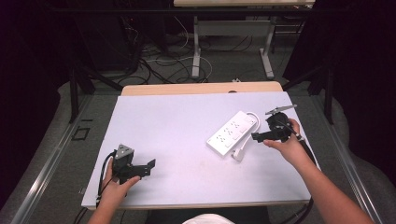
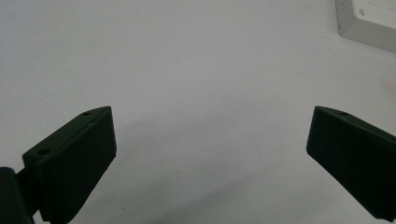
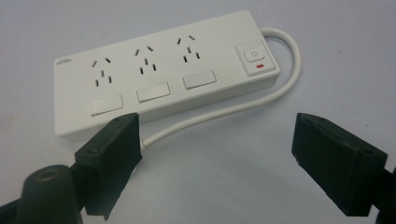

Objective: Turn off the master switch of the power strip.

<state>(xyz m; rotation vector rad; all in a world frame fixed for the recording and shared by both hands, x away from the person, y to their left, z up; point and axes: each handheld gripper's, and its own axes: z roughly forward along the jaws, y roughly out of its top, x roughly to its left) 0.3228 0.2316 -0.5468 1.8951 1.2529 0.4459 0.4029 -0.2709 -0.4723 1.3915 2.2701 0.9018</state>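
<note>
Power strip [image 3: 163,70]: white plastic, smooth, slight sheen; cord [image 3: 261,95] white, smooth, rubbery-looking. Table top [image 1: 177,126]: pale matt sheet, smooth, faint smudges; far edge [image 1: 201,88] light wood look. Left gripper [image 2: 210,154] jaws: black matt plastic, fine-grained. Right gripper [image 3: 217,158] jaws: same black matt plastic. Floor [image 1: 60,154]: grey, dull.

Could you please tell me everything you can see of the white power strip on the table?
The power strip is a long, flat white block, plastic by its look, lying face up on the pale table, right of centre and angled. Its top carries three socket groups, a rectangular panel below each, plus a power button with a small red mark at one end. A white cord leaves that end and loops back alongside the strip to a white plug lying on the table. The open right gripper hovers near the plug without touching the strip.
</note>
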